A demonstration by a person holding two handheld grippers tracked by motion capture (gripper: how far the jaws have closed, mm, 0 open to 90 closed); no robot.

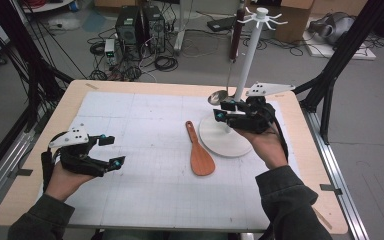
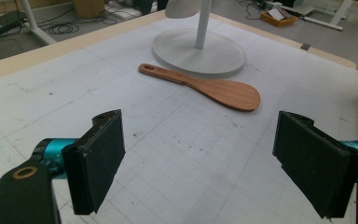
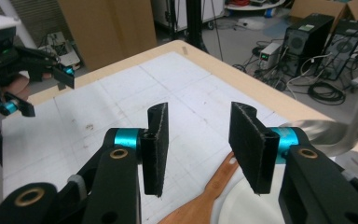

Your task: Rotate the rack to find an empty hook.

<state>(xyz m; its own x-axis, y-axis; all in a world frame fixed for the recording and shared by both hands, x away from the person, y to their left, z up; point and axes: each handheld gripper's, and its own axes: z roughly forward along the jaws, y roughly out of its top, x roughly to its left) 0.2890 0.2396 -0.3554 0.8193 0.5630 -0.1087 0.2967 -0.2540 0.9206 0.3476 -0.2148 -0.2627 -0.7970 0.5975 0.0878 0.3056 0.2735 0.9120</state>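
Sleeves and hands enter at 6 o'clock in the high view, each holding a gripper. Left gripper [image 1: 109, 151] hovers over the mat [image 1: 145, 170] at 8 o'clock, jaws wide apart and holding nothing. Right gripper [image 1: 221, 111] sits at 2 o'clock above the stand [image 1: 247, 60], by its round base, jaws partly open and empty too.

Between them lies the spatula [image 1: 200, 150] — flat on the mat, handle toward 12 o'clock with its tip just beside the base, blade toward 6 o'clock. A ladle [image 1: 219, 96] hangs from the stand, bowl low near the right gripper.

The likely step is picking up the spatula to hang it. The right gripper does best to drop onto the narrow handle, jaws set across it, pads low against the mat so the thin wood does not slip out; the hole at the handle's end [image 2: 150, 69] should stay free for a hook.

Hard to read: the right gripper view cuts off most of the spatula [image 3: 209, 196] behind the jaws, and the ladle [image 3: 326, 130] is a blur at its 3 o'clock. Which hook carries the ladle cannot be told.
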